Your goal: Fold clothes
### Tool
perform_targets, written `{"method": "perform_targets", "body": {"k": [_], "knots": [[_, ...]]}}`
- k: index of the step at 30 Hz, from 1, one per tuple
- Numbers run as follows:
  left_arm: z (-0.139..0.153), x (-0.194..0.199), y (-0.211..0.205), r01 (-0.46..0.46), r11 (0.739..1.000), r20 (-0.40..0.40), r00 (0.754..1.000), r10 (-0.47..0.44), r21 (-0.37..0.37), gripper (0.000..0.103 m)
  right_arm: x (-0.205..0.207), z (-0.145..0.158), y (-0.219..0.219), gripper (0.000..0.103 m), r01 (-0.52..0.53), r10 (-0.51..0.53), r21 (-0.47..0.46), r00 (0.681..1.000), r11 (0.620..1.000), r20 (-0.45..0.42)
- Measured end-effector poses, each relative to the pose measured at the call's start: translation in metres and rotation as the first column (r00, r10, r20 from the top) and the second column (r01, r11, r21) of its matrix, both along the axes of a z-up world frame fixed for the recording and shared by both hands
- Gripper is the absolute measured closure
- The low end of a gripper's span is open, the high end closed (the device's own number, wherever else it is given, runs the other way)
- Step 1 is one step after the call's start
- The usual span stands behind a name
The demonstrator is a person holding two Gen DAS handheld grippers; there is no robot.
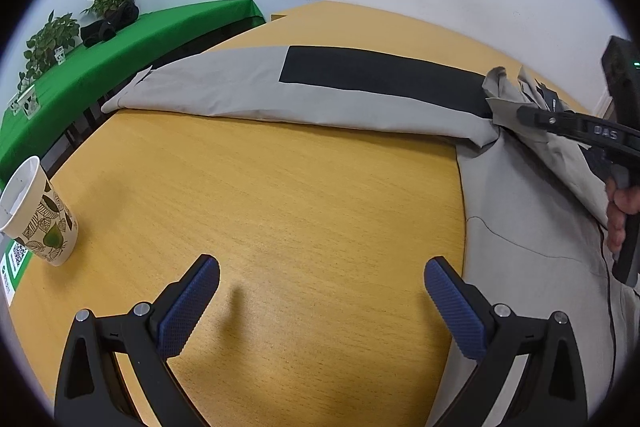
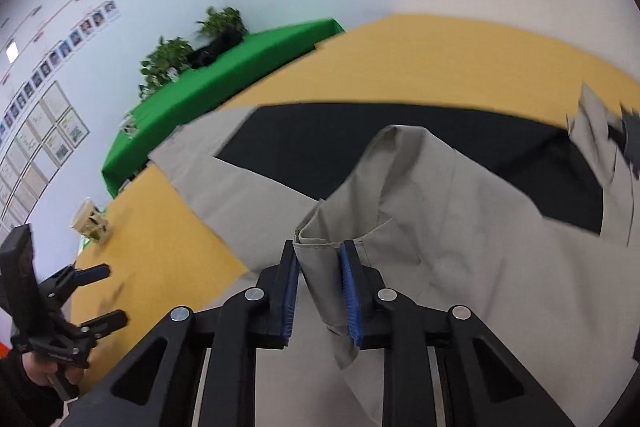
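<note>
Grey trousers with a black panel (image 1: 320, 87) lie across the wooden table (image 1: 260, 195), one leg stretched out toward the far left. My right gripper (image 2: 319, 255) is shut on a bunched fold of the grey trousers (image 2: 420, 195) and holds it lifted above the table; it also shows at the right edge of the left wrist view (image 1: 524, 115). My left gripper (image 1: 322, 267) is open and empty, low over bare wood just left of the cloth's edge; it shows at the lower left of the right wrist view (image 2: 108, 295).
A paper cup with a leaf print (image 1: 38, 215) stands on the table at the left, near its edge. A green-covered table (image 1: 120, 47) with potted plants (image 1: 52, 39) and black items stands behind, against the white wall.
</note>
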State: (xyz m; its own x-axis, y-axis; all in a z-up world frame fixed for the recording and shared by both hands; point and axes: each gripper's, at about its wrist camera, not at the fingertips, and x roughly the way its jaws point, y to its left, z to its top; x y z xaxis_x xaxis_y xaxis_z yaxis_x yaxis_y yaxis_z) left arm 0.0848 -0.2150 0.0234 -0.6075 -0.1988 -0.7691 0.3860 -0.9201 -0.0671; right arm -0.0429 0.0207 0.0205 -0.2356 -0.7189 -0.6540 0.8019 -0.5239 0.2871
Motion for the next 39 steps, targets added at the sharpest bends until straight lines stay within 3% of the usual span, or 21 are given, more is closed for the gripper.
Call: {"method": "perform_targets", "body": {"k": [6,8,9,10,12,13,17,23,25,27,30,31,36,38,39], "knots": [[0.000,-0.001,0.006,0.016,1.000,-0.006,1.000,-0.016,-0.005,0.001,0.037,-0.003,-0.017,0.077,-0.155,0.157,0.061,0.987,0.986,-0.031],[-0.002,-0.001,0.005,0.015,1.000,-0.003,1.000,-0.015,0.000,0.001,0.042,-0.006,-0.017,0.058,-0.164,0.168,0.077,0.985,0.983,-0.044],[-0.002,0.000,0.005,0.015,1.000,-0.002,1.000,-0.015,0.001,0.001,0.044,-0.007,-0.017,0.043,-0.168,0.173,0.085,0.984,0.982,-0.050],[-0.002,0.000,0.004,0.015,1.000,-0.001,1.000,-0.015,0.000,0.001,0.042,-0.005,-0.013,0.031,-0.169,0.171,0.048,0.984,0.984,-0.044],[-0.001,0.001,0.003,0.016,1.000,-0.002,1.000,-0.016,-0.005,0.001,0.030,0.008,0.003,0.018,-0.142,0.142,-0.074,0.990,0.987,-0.017],[-0.001,0.001,0.003,0.014,1.000,-0.002,1.000,-0.014,-0.007,0.001,0.023,0.010,0.006,0.016,-0.123,0.123,-0.086,0.992,0.989,-0.008],[0.000,-0.001,0.001,0.009,1.000,-0.008,1.000,-0.009,0.003,0.001,0.008,-0.002,-0.001,0.016,-0.073,0.073,0.003,0.997,0.997,0.017],[0.001,0.000,0.007,0.024,1.000,-0.004,1.000,-0.024,-0.015,0.001,-0.003,-0.031,-0.017,0.043,-0.016,0.012,0.152,1.000,0.988,0.026],[0.000,0.000,0.007,0.023,1.000,-0.003,1.000,-0.023,-0.009,0.001,-0.005,-0.030,-0.016,0.068,-0.001,-0.002,0.144,1.000,0.990,0.024],[-0.002,-0.002,0.007,0.022,1.000,0.003,1.000,-0.022,-0.003,0.001,-0.004,-0.023,-0.013,0.079,0.010,-0.012,0.124,1.000,0.992,0.015],[-0.002,-0.003,0.008,0.025,1.000,0.001,1.000,-0.025,-0.006,0.001,0.007,-0.005,-0.015,0.081,0.003,-0.001,0.058,1.000,0.998,-0.020],[-0.002,-0.003,0.009,0.025,1.000,0.000,1.000,-0.025,-0.007,0.001,0.011,0.001,-0.018,0.090,-0.011,0.011,0.033,1.000,0.999,-0.025],[-0.002,-0.003,0.011,0.030,1.000,0.004,1.000,-0.030,-0.009,0.001,0.022,-0.018,-0.045,0.091,-0.063,0.062,0.088,0.998,0.994,0.019],[-0.001,-0.001,0.011,0.031,0.999,0.002,1.000,-0.031,-0.014,0.001,0.021,-0.027,-0.048,0.085,-0.061,0.056,0.085,0.997,0.994,0.058],[0.000,0.000,0.011,0.031,0.999,0.001,1.000,-0.031,-0.015,0.001,0.022,-0.023,-0.044,0.074,-0.057,0.055,0.050,0.997,0.997,0.054]]}}
